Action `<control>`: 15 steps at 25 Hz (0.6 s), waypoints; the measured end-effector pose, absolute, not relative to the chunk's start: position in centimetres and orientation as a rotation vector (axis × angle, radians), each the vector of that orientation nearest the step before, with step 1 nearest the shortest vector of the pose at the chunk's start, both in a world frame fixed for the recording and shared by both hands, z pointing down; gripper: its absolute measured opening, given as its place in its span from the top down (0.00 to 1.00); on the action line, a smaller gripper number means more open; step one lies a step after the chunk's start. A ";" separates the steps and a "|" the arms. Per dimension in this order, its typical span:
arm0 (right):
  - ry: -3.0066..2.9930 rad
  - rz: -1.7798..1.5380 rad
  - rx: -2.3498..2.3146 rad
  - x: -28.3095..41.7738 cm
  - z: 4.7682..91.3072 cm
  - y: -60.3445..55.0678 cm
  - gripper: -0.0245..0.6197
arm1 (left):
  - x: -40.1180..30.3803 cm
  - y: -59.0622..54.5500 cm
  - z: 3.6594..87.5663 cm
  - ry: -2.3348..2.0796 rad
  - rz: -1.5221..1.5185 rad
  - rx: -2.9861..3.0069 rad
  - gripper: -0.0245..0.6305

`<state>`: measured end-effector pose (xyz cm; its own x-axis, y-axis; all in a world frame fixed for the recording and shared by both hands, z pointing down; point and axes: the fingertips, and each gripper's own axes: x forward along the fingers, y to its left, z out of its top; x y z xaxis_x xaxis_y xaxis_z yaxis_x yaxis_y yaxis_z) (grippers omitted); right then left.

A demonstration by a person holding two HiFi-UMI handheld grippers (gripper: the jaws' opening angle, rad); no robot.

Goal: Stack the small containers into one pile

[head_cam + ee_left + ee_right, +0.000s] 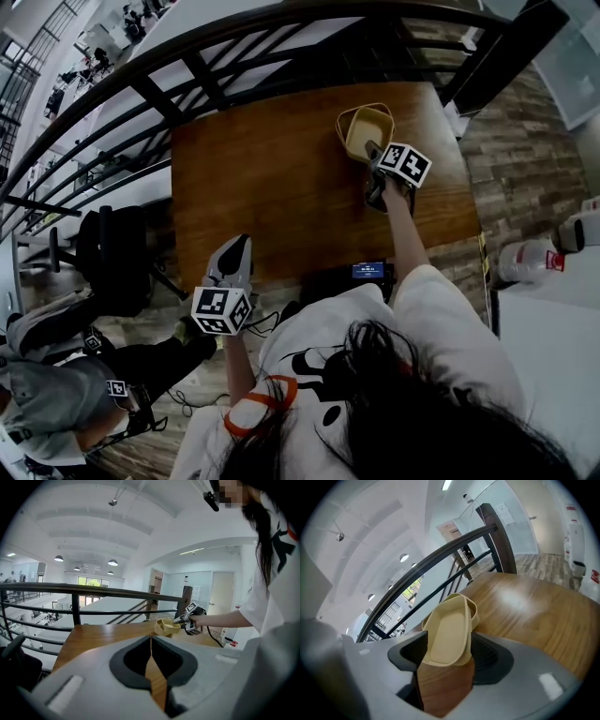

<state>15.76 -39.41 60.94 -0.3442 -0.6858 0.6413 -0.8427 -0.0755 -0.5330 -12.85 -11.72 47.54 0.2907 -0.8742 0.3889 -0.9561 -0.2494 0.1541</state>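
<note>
Two beige containers sit at the far right of the wooden table [281, 178]. The upper container [368, 131] [447, 630] lies tilted inside the lower one, whose rim [343, 127] [476, 613] shows around it. My right gripper [372, 150] [447, 660] is shut on the near end of the upper container, which fills the gap between its pads. The left gripper view shows that pair [166, 626] far off, with the right gripper [180, 619] at its rim. My left gripper [239, 244] [151, 641] hovers at the table's near edge, shut on nothing.
A black railing [187, 56] runs along the table's far and left sides. A small dark device [368, 271] lies at the near edge. A black chair [112, 248] and a seated person [56, 394] are to the left. White bottles [530, 258] stand on the floor at right.
</note>
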 end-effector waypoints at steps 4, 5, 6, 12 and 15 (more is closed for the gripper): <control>-2.031 1.377 1.706 16.2 59.7 -38.6 0.48 | -12.5 -11.1 47.6 -1.627 0.311 2.224 0.96; -2.041 1.379 1.710 16.6 59.2 -38.2 0.48 | -12.2 -11.0 47.7 -1.611 0.313 2.234 0.96; -2.061 1.383 1.709 16.8 58.7 -37.8 0.48 | -11.9 -11.0 47.7 -1.599 0.315 2.245 0.96; -2.259 1.340 1.565 14.6 54.5 -32.7 0.55 | -10.9 -10.0 47.0 -1.554 0.301 2.297 0.96; -2.362 1.338 1.465 12.5 52.5 -29.0 0.60 | -10.5 -8.7 47.0 -1.529 0.298 2.321 0.96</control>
